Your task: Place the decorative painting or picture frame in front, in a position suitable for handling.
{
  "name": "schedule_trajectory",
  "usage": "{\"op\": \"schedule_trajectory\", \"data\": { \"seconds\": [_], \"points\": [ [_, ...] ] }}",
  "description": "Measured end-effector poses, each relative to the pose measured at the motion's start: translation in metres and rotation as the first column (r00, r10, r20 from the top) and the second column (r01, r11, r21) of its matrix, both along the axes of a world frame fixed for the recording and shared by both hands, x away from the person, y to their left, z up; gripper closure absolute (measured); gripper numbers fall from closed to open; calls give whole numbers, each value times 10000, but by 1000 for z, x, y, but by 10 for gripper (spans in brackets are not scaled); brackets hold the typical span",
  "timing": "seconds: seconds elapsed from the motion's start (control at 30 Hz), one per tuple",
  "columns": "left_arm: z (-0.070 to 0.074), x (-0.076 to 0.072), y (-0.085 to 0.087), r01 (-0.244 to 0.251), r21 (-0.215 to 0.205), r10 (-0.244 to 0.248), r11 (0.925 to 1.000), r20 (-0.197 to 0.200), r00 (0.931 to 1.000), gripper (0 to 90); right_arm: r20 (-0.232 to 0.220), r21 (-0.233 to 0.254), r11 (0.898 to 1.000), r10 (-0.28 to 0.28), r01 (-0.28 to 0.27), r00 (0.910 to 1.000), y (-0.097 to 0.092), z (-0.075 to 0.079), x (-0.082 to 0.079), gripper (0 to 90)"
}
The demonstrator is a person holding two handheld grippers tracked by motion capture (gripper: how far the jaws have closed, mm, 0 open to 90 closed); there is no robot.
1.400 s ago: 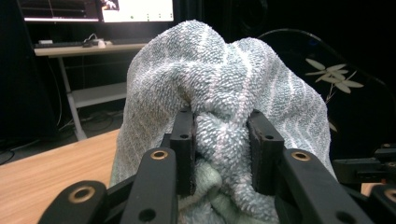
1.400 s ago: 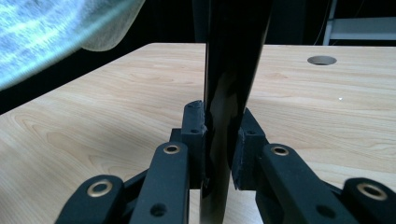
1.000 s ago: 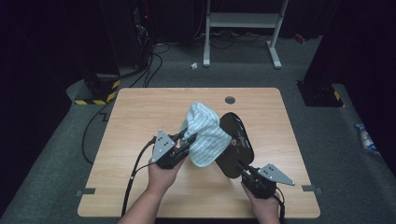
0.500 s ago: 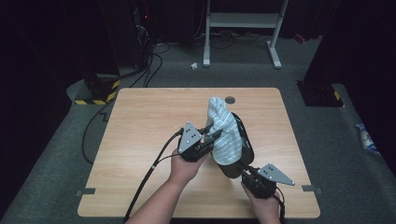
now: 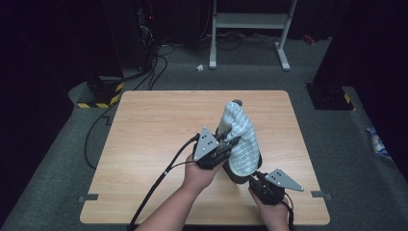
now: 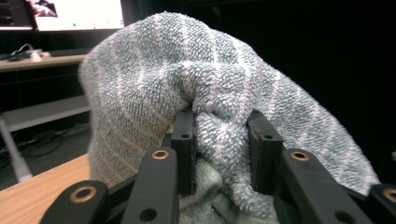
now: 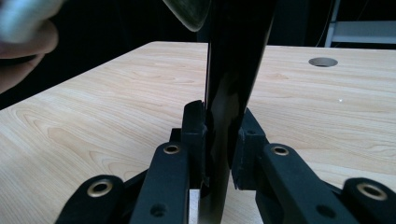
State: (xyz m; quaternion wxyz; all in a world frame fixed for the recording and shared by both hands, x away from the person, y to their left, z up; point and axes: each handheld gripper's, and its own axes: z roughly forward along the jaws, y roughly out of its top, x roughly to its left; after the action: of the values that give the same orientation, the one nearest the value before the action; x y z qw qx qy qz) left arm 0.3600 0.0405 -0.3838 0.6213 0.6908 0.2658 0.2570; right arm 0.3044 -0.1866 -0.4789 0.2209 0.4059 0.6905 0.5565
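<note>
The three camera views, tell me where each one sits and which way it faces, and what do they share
High view: above the person's side, looking forward and down on the wooden table; both forearms, left tool and right tool show.
Left gripper view: on the left tool, looking along jaws pinching the striped towel.
Right gripper view: on the right tool, looking low across the table; jaws clamp a black handle.
Shared: the towel appears in the high and left gripper views.

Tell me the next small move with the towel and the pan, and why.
Probably rub the towel down along the black pan. The left gripper is shut on a bunched fold of it, pressed against the pan, which the right gripper holds by its handle, so a wiping stroke seems next.
</note>
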Motion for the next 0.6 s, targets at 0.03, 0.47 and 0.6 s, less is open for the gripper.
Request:
{"op": "schedule_trajectory", "data": {
  "seconds": [0.03, 0.47, 0.6],
  "points": [
    [-1, 2, 1, -88, 68, 88, 9999, 22, 10000, 689, 1, -6, 10000, 6, -6, 10000, 0, 0, 0, 775],
    [-16, 35, 24, -1205, 401, 1223, 9919, -445, 9915, 689, 41, -32, 10000, 45, -45, 10000, 0, 0, -1, 775],
    [-14, 31, 22, -1136, 295, 1146, 9931, -365, 9927, 689, 70, -84, 10000, 52, -51, 10000, 1, 0, -1, 775]
  ]
}}
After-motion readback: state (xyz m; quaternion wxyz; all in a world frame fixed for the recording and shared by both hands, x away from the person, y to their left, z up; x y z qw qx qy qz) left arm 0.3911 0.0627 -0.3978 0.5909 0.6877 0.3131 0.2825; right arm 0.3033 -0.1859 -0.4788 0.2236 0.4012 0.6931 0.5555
